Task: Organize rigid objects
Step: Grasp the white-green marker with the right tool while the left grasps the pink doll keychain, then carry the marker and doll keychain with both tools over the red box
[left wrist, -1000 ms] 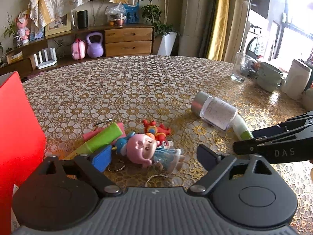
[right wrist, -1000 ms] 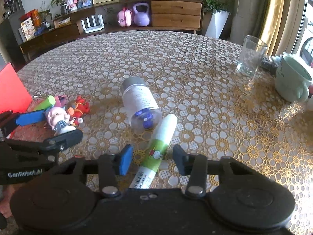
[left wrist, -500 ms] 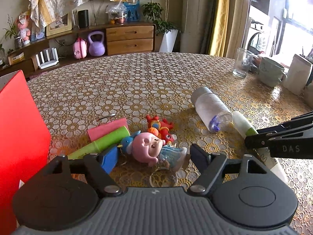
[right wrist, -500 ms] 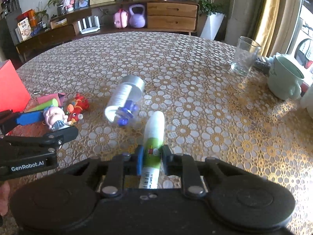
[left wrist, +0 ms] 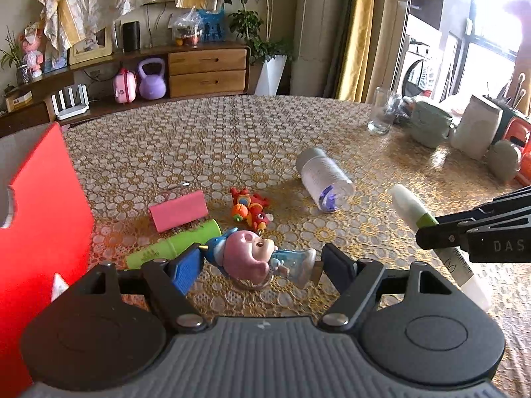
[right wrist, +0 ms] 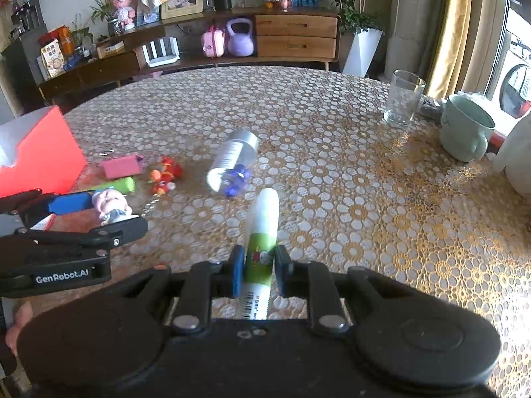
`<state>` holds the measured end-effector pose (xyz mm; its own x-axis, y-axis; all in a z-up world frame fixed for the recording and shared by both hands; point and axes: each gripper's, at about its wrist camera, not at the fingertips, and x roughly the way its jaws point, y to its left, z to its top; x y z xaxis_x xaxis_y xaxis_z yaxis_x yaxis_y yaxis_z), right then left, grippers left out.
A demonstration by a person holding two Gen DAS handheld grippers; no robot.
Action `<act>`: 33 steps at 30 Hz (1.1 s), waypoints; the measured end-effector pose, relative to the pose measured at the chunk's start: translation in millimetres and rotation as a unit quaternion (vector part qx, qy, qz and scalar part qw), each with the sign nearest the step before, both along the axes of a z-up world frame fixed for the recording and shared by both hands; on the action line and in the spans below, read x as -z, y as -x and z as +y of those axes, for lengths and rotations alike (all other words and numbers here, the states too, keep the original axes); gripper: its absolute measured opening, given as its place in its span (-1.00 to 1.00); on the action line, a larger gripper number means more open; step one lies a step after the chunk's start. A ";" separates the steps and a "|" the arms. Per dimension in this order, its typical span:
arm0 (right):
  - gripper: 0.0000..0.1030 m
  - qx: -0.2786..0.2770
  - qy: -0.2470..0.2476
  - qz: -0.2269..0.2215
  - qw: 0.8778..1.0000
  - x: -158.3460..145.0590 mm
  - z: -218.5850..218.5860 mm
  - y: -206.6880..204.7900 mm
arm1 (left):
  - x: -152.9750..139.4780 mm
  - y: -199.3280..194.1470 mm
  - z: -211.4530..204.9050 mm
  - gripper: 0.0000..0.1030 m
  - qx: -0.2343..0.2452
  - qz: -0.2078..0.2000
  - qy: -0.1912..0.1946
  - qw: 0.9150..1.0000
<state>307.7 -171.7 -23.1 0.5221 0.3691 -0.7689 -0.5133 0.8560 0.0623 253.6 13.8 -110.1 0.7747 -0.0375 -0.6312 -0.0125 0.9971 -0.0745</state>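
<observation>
Right gripper (right wrist: 255, 272) clamped on the white-green tube (right wrist: 262, 229), tube lifted off the table (right wrist: 332, 132), tip pointing forward. Left gripper (left wrist: 259, 263) pinches the pig doll (left wrist: 247, 257) end to end, beside the red box (left wrist: 36, 215).

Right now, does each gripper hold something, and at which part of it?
The right gripper holds the white and green tube at its green middle. The left gripper clamps the pink-headed doll end to end, head to feet.
</observation>
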 end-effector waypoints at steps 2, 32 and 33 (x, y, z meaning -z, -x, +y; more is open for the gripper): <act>-0.65 -0.004 -0.007 0.001 1.000 -7.3 -0.2 6.7 | -8.6 8.8 0.0 0.51 0.006 -0.007 0.001 1.000; -0.65 -0.105 -0.039 -0.067 0.991 -122.3 94.6 120.6 | -125.3 122.2 64.7 0.52 0.006 -0.044 0.012 0.999; -0.65 -0.110 -0.040 -0.068 0.991 -123.8 99.9 123.6 | -126.7 125.6 71.1 0.52 0.002 -0.044 0.014 0.999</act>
